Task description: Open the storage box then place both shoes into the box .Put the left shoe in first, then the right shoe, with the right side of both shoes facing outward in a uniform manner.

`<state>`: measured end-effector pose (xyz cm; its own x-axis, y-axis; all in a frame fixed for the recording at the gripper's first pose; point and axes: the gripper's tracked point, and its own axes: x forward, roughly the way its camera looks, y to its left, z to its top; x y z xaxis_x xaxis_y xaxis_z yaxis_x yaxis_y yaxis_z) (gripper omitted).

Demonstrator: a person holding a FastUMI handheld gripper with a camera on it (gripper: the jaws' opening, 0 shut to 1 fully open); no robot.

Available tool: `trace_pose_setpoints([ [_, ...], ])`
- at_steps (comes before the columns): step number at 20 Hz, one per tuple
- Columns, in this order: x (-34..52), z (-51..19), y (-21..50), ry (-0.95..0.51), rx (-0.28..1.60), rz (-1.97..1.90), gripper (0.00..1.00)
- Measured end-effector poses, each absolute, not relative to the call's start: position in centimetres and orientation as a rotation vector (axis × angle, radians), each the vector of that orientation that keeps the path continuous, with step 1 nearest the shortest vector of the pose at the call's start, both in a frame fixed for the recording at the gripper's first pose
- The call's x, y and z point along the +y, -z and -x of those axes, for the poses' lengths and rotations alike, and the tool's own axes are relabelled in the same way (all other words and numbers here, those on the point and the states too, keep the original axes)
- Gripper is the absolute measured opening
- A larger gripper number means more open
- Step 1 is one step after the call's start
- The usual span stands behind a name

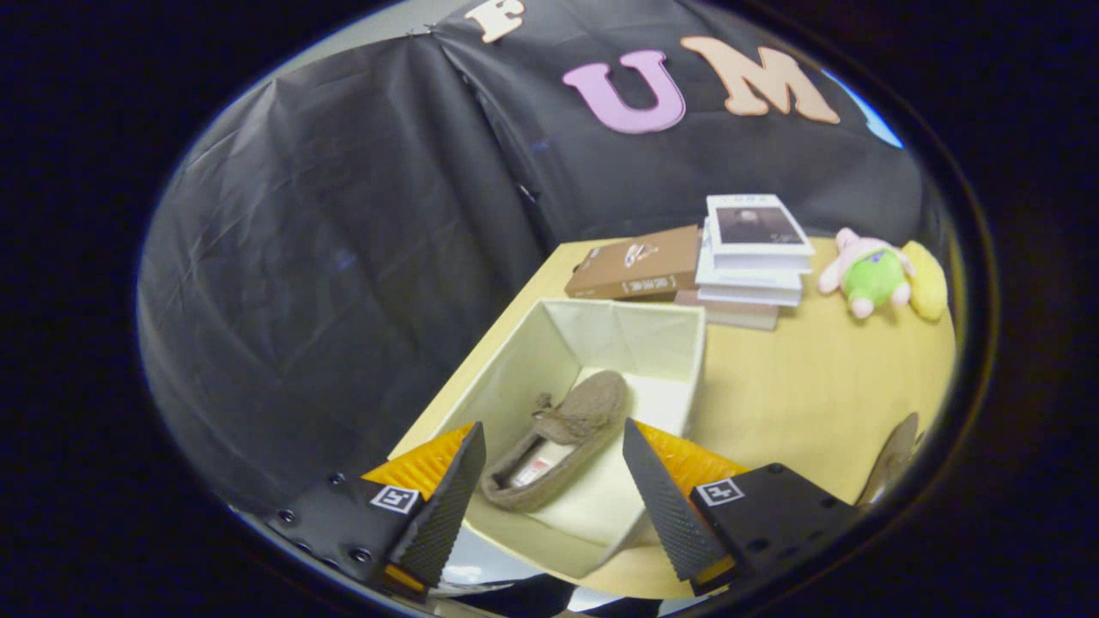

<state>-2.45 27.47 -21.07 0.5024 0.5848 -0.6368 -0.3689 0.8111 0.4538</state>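
A cream fabric storage box [640, 343] stands open on the wooden table [816, 395]. One brown moccasin shoe [562, 438] lies on the box floor, its toe pointing toward the far wall and its opening facing up. My gripper [554, 472] hovers above the near part of the box with its fingers wide apart; the shoe's heel shows between them, lower down and untouched. A curved brown shape [897, 455] sits on the table beyond the right finger; it may be the second shoe, but too little shows to tell.
Past the box lie a brown book [640, 264] and a stack of white books [755, 253]. A pink and green plush toy [871, 275] and a yellow item [927, 279] rest further right. The black cloth wall hangs close to the table's left edge.
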Motion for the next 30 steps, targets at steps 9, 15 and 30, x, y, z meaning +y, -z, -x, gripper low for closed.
trace_pose_setpoints([
  [9,12.9,1.3,21.7,-0.382,0.744,-0.121,1.0],
  [15,3.0,1.7,24.0,-0.235,0.757,-0.066,1.0],
  [30,-11.6,7.6,35.5,-0.062,1.03,-0.059,1.0],
])
